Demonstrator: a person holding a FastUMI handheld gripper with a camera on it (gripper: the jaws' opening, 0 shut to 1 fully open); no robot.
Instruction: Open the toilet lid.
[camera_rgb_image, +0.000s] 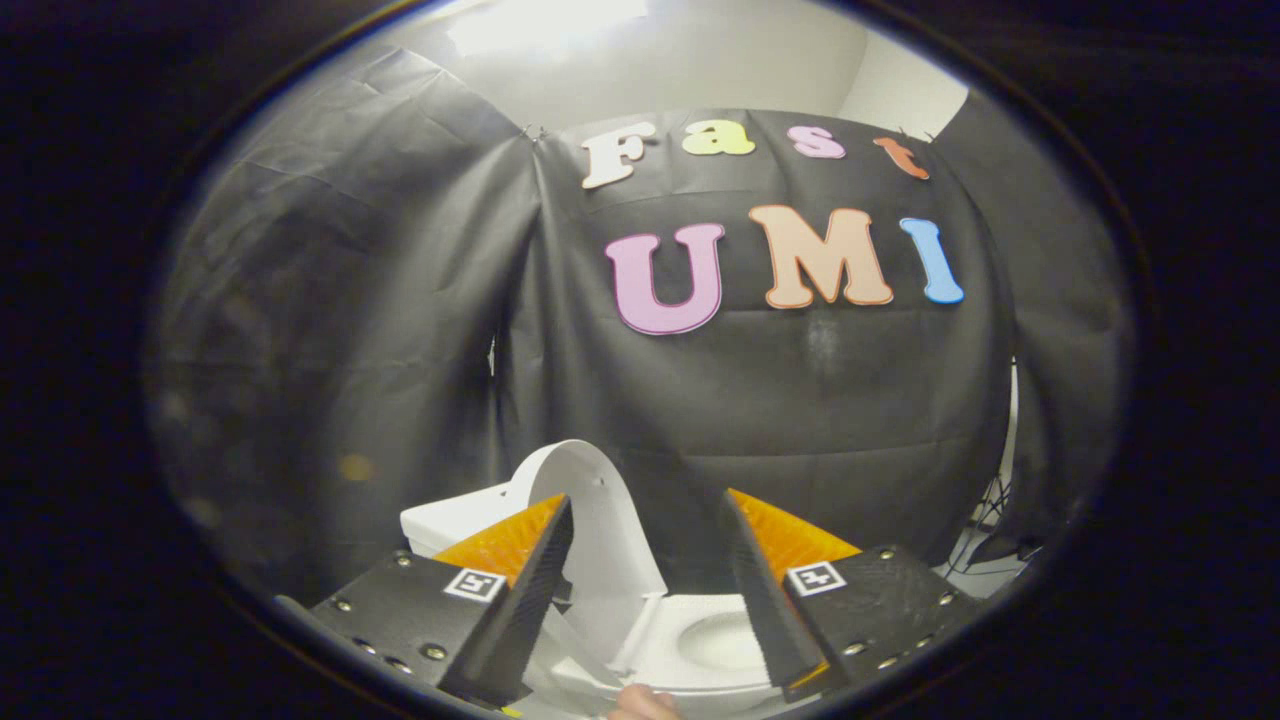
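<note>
A white toilet stands low ahead of me. Its lid (598, 510) is raised, standing nearly upright and leaning back toward the white tank (455, 522). The seat ring and bowl (715, 640) lie open below, between my fingers. My gripper (648, 515) is open, its two fingers wide apart with nothing between the pads. The left finger (540, 570) is close beside the raised lid's edge; I cannot tell if it touches. The right finger (755, 590) is over the bowl, apart from the lid.
Black cloth walls (400, 330) close the booth behind and beside the toilet. A fingertip of the person's hand (645, 703) shows at the bottom between my fingers. Cables and pale floor (985, 555) lie at the right, under the cloth's edge.
</note>
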